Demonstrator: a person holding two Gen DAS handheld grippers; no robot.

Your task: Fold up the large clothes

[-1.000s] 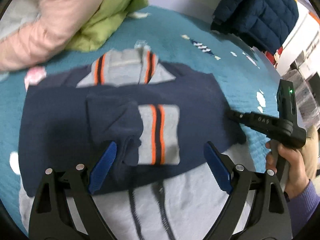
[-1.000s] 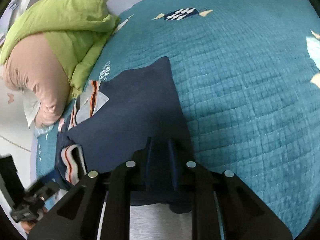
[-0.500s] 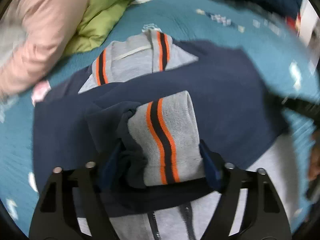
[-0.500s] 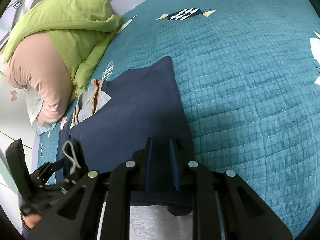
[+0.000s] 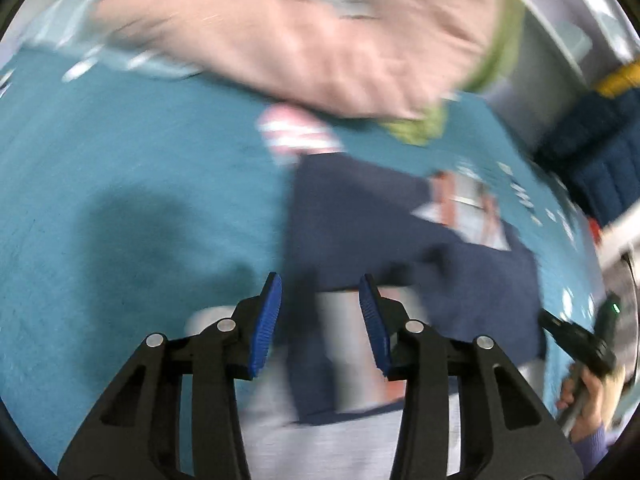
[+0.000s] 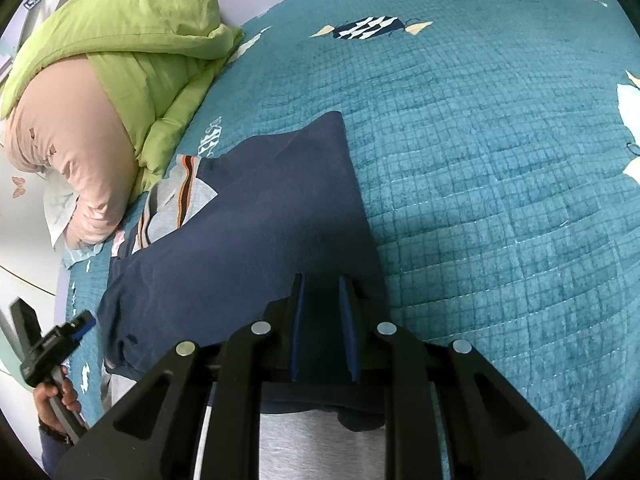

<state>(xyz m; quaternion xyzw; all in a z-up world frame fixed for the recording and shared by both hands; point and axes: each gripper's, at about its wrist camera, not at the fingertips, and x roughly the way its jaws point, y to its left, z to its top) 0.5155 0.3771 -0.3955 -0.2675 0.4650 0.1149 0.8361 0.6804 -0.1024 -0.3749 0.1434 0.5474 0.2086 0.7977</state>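
White lettering is printed on the teal quilt just beyond the jacket's collar (probably a word), too small to read.

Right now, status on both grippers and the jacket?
Left gripper closing, over jacket edge, grip unclear. Right gripper clamped on navy jacket. Sleeves folded in. Bedspread ahead clear.

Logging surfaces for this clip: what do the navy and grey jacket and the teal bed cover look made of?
Jacket: soft matte knit, probably cotton fleece, judging by its limp drape, ribbed striped collar and heathered grey panel. Bed cover: quilted textile with a slightly plush, velvety nap; a stitched grid of squares puckers across it. Exact fibres cannot be told.
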